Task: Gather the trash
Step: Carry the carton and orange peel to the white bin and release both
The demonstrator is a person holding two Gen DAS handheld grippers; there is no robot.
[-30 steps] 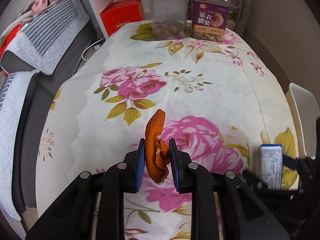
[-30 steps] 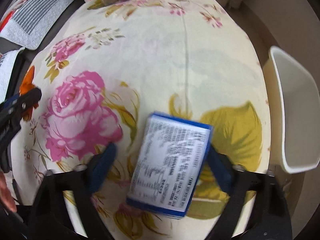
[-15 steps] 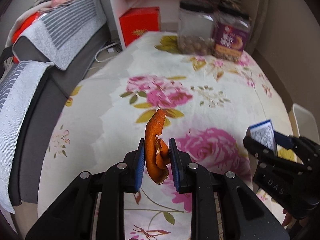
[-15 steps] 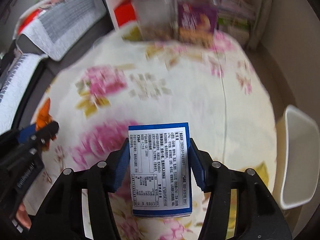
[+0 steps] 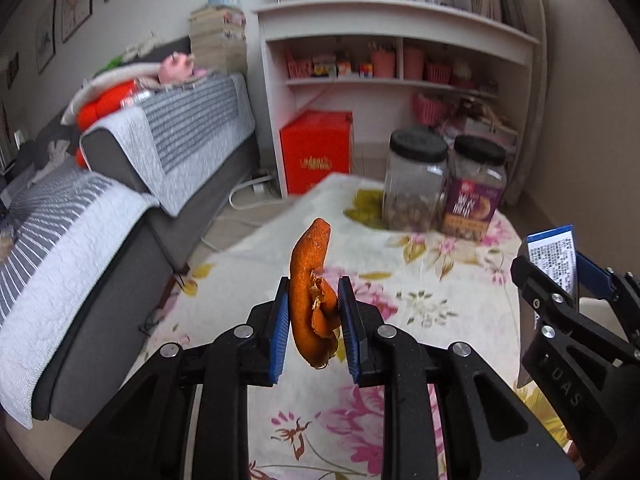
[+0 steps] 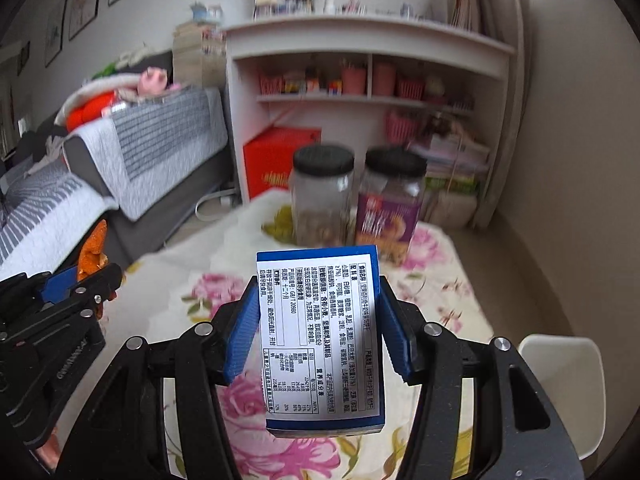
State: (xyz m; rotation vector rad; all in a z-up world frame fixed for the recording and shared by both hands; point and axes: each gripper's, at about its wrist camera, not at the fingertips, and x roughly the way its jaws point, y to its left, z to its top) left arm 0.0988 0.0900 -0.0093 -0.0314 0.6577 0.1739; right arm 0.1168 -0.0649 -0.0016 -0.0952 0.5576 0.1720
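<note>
The orange peel (image 5: 311,300), a curled strip standing nearly upright, is pinched between the blue pads of the left gripper (image 5: 313,328), whose fingers (image 5: 280,328) press on it from both sides; it hangs clear above the counter (image 5: 400,300) with its flowered cloth. The small blue box (image 6: 320,340), its white printed label facing the camera, is clamped between the fingers (image 6: 240,336) of the right gripper (image 6: 318,340), which touch its two long sides; it too is held up off the cloth. In the left wrist view the right gripper stands at the right edge with the box's top edge poking above it; in the right wrist view the left gripper sits at the left edge with the peel's tip showing.

At the far end of the counter stand two black-lidded jars side by side: a clear jar (image 5: 416,184) and a purple-labelled jar (image 5: 476,192). A white bin (image 6: 560,388) is beside the counter at the lower right, probably on the floor. Beyond are a red box (image 5: 316,152), a white shelf unit (image 5: 396,60), and a grey sofa (image 5: 120,200) with striped covers at left.
</note>
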